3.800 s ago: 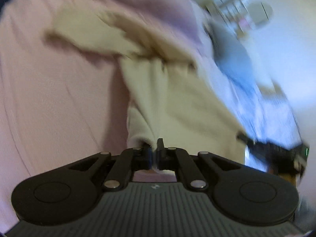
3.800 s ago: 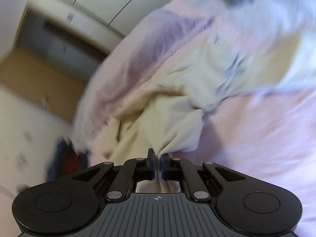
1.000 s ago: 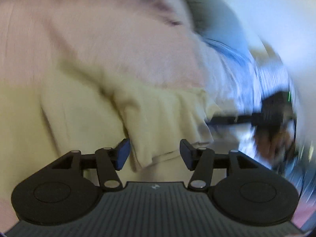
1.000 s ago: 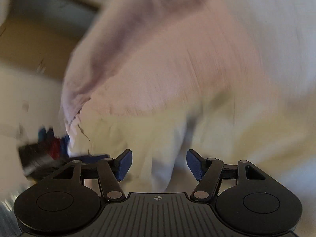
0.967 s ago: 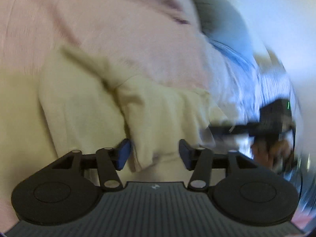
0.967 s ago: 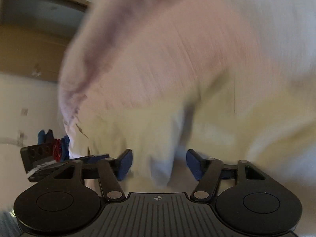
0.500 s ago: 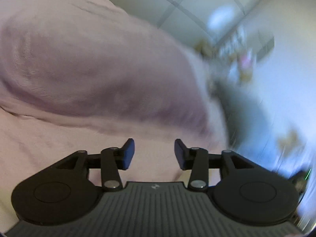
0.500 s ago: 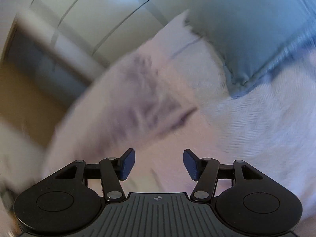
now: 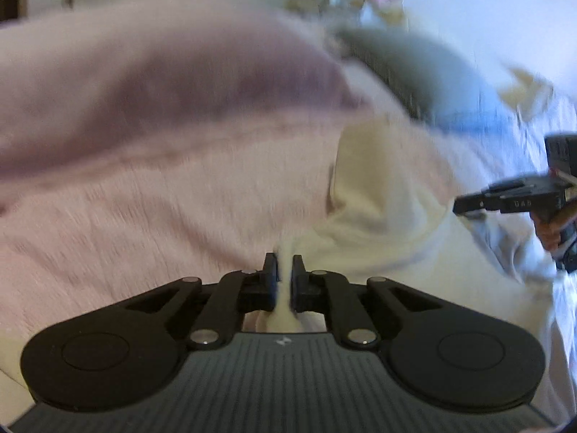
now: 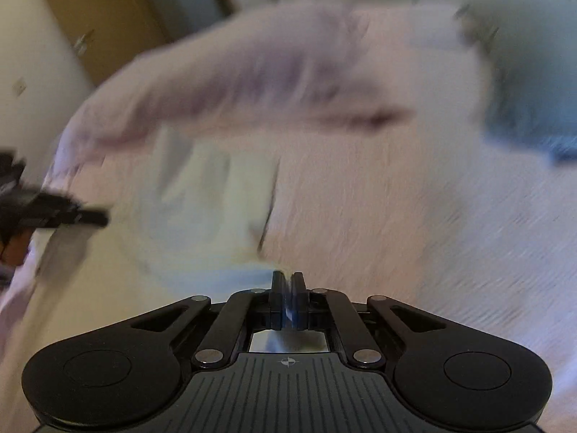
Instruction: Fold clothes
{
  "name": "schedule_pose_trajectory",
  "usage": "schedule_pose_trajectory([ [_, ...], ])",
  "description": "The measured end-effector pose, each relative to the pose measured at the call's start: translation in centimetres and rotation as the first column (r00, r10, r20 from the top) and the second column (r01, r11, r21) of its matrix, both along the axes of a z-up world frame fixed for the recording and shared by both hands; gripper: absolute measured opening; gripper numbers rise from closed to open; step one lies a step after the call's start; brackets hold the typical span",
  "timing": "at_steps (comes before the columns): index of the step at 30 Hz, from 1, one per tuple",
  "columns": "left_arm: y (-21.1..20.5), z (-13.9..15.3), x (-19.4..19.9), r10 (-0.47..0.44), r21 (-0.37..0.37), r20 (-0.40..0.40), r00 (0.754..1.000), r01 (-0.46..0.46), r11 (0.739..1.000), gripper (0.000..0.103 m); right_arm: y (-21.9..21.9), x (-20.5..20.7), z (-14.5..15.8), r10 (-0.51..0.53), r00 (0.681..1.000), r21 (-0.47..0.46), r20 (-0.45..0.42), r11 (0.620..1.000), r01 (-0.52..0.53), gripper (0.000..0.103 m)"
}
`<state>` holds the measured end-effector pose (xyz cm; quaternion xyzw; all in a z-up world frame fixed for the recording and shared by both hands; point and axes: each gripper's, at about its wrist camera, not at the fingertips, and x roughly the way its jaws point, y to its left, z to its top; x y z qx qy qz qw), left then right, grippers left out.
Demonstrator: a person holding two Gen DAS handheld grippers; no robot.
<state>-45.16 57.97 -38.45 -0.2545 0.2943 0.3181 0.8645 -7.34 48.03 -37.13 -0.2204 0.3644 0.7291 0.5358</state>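
A cream garment [image 9: 378, 195] lies on the pink bedspread [image 9: 151, 195]. My left gripper [image 9: 285, 270] is shut on an edge of it; the cloth runs up and right from the jaws. In the right wrist view the same garment [image 10: 202, 198] is blurred, spread to the left of my right gripper [image 10: 287, 283], which is shut on its near edge. The right gripper also shows in the left wrist view [image 9: 512, 200] at the far right. The left gripper shows in the right wrist view [image 10: 54, 213] at the left edge.
A rumpled pink blanket [image 9: 173, 72] is heaped across the back of the bed. A blue-grey pillow [image 10: 530, 83] lies at the back right. A white sheet [image 10: 487, 252] covers the right side. A wooden door [image 10: 97, 18] and white wardrobe stand behind.
Both grippers were open half a second ago and pointed up at the blanket. Now both are shut on edges of the cream garment, low over the bed.
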Motion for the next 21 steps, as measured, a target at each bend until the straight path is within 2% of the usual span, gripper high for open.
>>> schedule_pose_trajectory([
  [1,0.1,-0.2,0.1,0.041,-0.003,0.003,0.999,-0.041,0.999,0.009,-0.2,0.3,0.4,-0.036,0.999,0.025,0.004,0.999,0.036,0.001],
  [2,0.2,-1.0,0.5,0.066,-0.017,-0.033,0.997,-0.067,0.998,0.010,-0.2,0.2,0.3,-0.058,0.998,0.033,0.019,0.998,0.058,0.001],
  [4,0.3,-2.7,1.3,0.105,-0.034,-0.151,0.983,-0.112,0.993,0.025,0.7,-0.9,-1.3,-0.064,0.995,-0.041,0.076,0.997,0.067,0.001],
  [5,-0.1,-3.0,1.2,0.135,-0.031,-0.175,0.975,-0.142,0.989,0.026,1.2,-1.4,-2.3,-0.069,0.992,-0.093,0.101,0.993,0.078,0.001],
  [6,-0.7,-2.6,0.6,0.177,-0.032,-0.152,0.973,-0.183,0.983,0.025,1.3,-1.6,-2.9,-0.094,0.990,-0.130,0.110,0.986,0.108,0.005],
  [8,-2.1,-1.0,-1.4,0.270,-0.043,-0.080,0.960,-0.274,0.961,0.026,0.5,-1.4,-2.2,-0.191,0.977,-0.118,0.090,0.972,0.201,0.026],
  [10,-4.0,0.8,-3.9,0.349,-0.063,-0.018,0.937,-0.349,0.935,0.036,-1.1,-1.0,-0.6,-0.294,0.953,-0.066,0.075,0.952,0.299,0.066],
  [12,-5.8,2.1,-6.8,0.408,-0.094,-0.004,0.913,-0.406,0.909,0.041,-2.9,-0.6,0.5,-0.344,0.938,-0.054,0.038,0.937,0.346,0.067],
  [13,-6.5,2.5,-8.7,0.448,-0.117,-0.013,0.894,-0.446,0.887,0.042,-3.8,-0.3,1.0,-0.362,0.932,-0.058,0.017,0.930,0.362,0.067],
  [15,-7.6,2.8,-12.6,0.542,-0.170,-0.041,0.839,-0.541,0.824,0.048,-5.9,0.2,1.3,-0.398,0.917,-0.082,-0.027,0.915,0.395,0.067],
  [16,-7.6,2.6,-14.6,0.604,-0.193,-0.048,0.796,-0.600,0.776,0.050,-6.6,0.4,1.3,-0.413,0.910,-0.091,-0.041,0.908,0.408,0.067],
  [18,-7.5,2.1,-18.6,0.725,-0.233,-0.060,0.686,-0.716,0.658,0.054,-7.7,0.6,2.2,-0.442,0.895,-0.105,-0.054,0.894,0.435,0.067],
  [19,-7.2,1.6,-20.7,0.778,-0.270,-0.044,0.627,-0.757,0.595,0.061,-8.6,0.6,2.8,-0.458,0.887,-0.114,-0.056,0.886,0.450,0.067],
  [21,-6.2,0.5,-23.2,0.850,-0.338,-0.008,0.527,-0.802,0.493,0.061,-10.3,0.5,3.1,-0.486,0.871,-0.133,-0.064,0.870,0.476,0.067],
])
